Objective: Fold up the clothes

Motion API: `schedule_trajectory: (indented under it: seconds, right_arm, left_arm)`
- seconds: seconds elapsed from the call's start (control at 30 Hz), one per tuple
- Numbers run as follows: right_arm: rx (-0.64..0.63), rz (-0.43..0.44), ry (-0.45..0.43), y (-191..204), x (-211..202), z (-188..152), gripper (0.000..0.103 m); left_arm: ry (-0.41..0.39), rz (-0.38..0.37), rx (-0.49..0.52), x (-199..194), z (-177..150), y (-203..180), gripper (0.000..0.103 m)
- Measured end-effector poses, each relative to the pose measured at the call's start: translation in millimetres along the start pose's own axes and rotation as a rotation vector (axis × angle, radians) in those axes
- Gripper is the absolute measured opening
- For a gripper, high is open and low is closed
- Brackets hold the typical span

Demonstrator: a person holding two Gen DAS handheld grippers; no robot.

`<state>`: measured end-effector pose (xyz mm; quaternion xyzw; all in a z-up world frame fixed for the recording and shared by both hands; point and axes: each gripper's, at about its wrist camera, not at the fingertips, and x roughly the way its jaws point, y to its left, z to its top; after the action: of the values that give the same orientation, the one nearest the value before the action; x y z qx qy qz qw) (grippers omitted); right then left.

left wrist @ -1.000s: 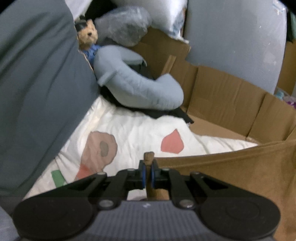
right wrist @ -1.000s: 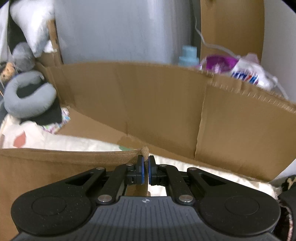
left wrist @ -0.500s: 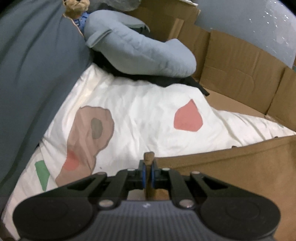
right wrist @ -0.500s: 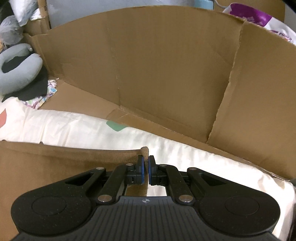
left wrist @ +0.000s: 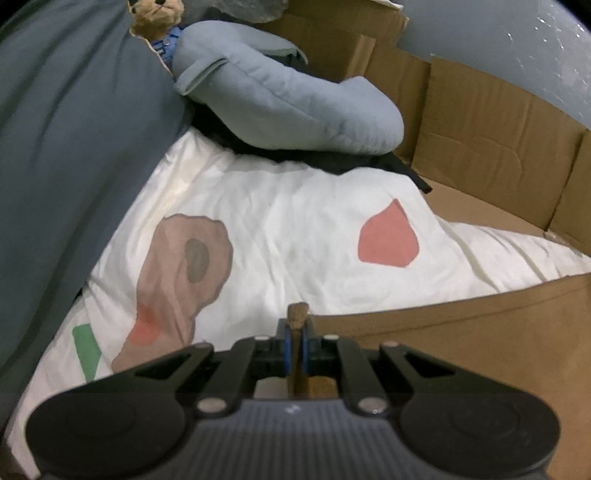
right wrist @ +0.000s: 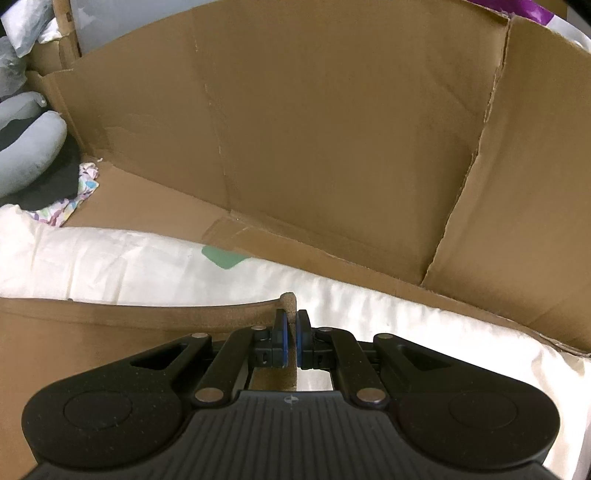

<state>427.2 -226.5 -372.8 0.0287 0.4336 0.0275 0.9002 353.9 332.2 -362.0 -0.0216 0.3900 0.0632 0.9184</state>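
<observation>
- A corner of the brown garment is pinched between the closed left tongs, a small nub of cloth standing out past the pads.
- The opposite corner of the same garment is clamped in the closed right tongs.
- The cloth's upper edge is stretched between the two tongs, and it is held just above a white sheet printed with coloured shapes.
- A grey curved pillow is seen at the sheet's far end, lying on something black, with a stuffed bear behind it.
- Cardboard walls are seen behind the sheet.
</observation>
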Motion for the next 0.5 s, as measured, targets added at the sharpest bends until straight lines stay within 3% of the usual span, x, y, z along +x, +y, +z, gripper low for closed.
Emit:
schedule_trajectory:
  seconds: [0.1, 0.4, 0.5]
  right_arm:
    - [-0.002, 0.003, -0.022, 2.7, -8.6, 4.1, 0.002]
    - [-0.048, -0.019, 0.049, 11.3, 19.7, 1.4, 0.002]
    - [0.014, 0.019, 0.083, 6.7, 29.2, -2.1, 0.003]
  left_arm:
    - [-0.025, -0.009, -0.007, -9.6, 3.1, 1.4, 0.006]
    - [0.068, 0.017, 0.01, 24.4, -9.2, -0.9, 0.007]
    - [0.073, 0.016, -0.018, 26.6, -9.8, 2.0, 0.016]
